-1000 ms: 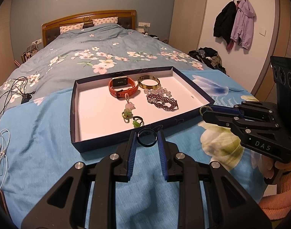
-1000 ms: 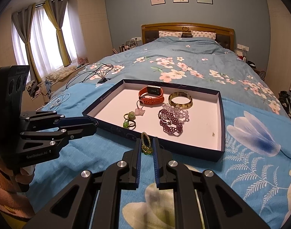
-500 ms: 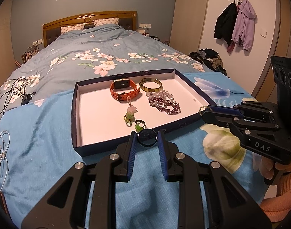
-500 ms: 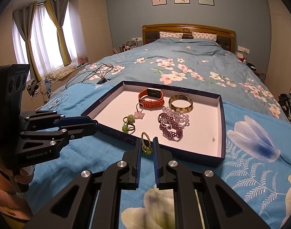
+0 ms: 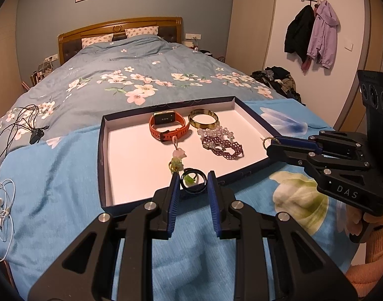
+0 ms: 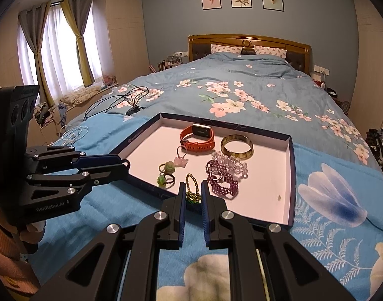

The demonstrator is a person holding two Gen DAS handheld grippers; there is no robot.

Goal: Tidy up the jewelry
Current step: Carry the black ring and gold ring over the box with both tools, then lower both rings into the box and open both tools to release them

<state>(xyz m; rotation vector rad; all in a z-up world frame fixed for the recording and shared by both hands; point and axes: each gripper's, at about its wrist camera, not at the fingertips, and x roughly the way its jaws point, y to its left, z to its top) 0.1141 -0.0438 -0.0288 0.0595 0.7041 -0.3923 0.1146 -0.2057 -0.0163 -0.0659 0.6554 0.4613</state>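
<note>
A dark blue tray (image 5: 101, 165) with a white floor lies on the blue bedspread. In it are an orange watch (image 5: 166, 128), an amber bangle (image 5: 203, 121), a clear bead bracelet (image 5: 215, 132), a purple beaded bracelet (image 5: 224, 148), a pink flower charm (image 5: 178, 153) and small green rings (image 6: 163, 179). My left gripper (image 5: 193, 175) is shut on a black ring (image 5: 193, 191), held just over the tray's near rim. My right gripper (image 6: 192, 185) is shut on a gold beaded ring (image 6: 191, 195) at the same rim. Each gripper also shows in the other's view: the right gripper (image 5: 267, 148), the left gripper (image 6: 126, 165).
Black cables (image 5: 23, 123) and white earphones (image 5: 0, 200) lie on the bed left of the tray. A clothes pile (image 5: 279, 80) sits beyond the bed's right side, under coats (image 5: 314, 30) on a wall hook. An orange sleeve (image 5: 369, 255) is behind the right gripper.
Both grippers have crept a little forward toward the tray, each still holding its ring. The tray's contents have not moved.
</note>
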